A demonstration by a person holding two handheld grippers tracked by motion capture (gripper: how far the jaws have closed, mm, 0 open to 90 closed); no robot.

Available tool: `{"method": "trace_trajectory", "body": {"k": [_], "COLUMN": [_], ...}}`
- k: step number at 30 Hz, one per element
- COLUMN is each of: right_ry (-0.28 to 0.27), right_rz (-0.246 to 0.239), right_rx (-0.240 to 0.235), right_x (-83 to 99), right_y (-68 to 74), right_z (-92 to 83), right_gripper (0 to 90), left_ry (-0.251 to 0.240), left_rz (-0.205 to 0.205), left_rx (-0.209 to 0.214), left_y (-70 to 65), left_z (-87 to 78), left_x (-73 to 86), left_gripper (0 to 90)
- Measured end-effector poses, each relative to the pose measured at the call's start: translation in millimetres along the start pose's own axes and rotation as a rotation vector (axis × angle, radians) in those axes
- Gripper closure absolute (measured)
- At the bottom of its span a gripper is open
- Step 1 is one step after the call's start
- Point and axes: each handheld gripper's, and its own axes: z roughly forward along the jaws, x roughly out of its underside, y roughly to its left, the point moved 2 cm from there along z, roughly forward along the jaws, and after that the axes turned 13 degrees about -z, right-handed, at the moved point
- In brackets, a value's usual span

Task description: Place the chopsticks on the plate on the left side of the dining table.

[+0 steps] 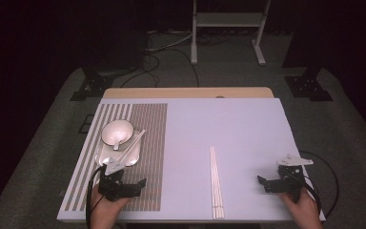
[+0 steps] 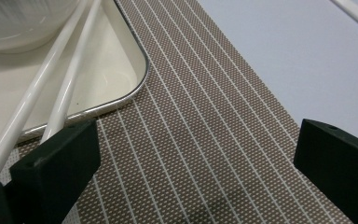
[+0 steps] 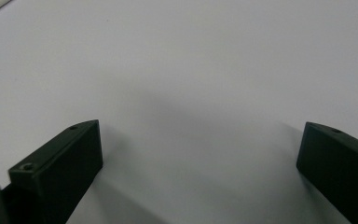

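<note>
High view | one chopstick pair [image 1: 132,145] is laid on the tray [image 1: 106,156] beside the bowl [image 1: 116,132] | left gripper [image 1: 134,187] and right gripper [image 1: 265,182] jaws are released, empty | second chopstick pair [image 1: 216,181] is left on the table [image 1: 238,124].

Grey carpet [image 1: 228,67] surrounds the table [image 1: 228,124]; beyond, a white stand [image 1: 226,21] against seemingly dark curtains.

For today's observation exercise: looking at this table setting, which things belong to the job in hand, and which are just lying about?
Part of the job:
- chopsticks on the tray
- tray
- bowl
- striped placemat
- loose chopsticks on the table
- left gripper and right gripper, both open

Just lying about:
- metal stand
- floor cables
</note>
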Motion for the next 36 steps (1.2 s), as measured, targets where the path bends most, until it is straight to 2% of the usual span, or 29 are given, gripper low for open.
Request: {"method": "trace_trajectory", "body": {"k": [7, 14, 25, 36], "right_ry": [0.0, 0.0, 0.0, 0.0], "right_rz": [0.0, 0.0, 0.0, 0.0], "right_rx": [0.0, 0.0, 0.0, 0.0], "right_x": [0.0, 0.0, 0.0, 0.0], "right_y": [0.0, 0.0, 0.0, 0.0], "right_z": [0.0, 0.0, 0.0, 0.0], "right_gripper": [0.0, 0.0, 0.0, 0.0], "left_ry": [0.008, 0.0, -0.015, -0.018], "left_rz": [-0.022, -0.042, -0.06, -0.062], "left_rx": [-0.022, -0.035, -0.056, -0.102], "left_y": [12.6, 19.5, 27.2, 39.1], "left_z": [0.3, -1.6, -5.0, -9.5], "left_x": [0.5, 0.0, -0.9, -1.2], "left_gripper": [0.0, 0.0, 0.0, 0.0]}}
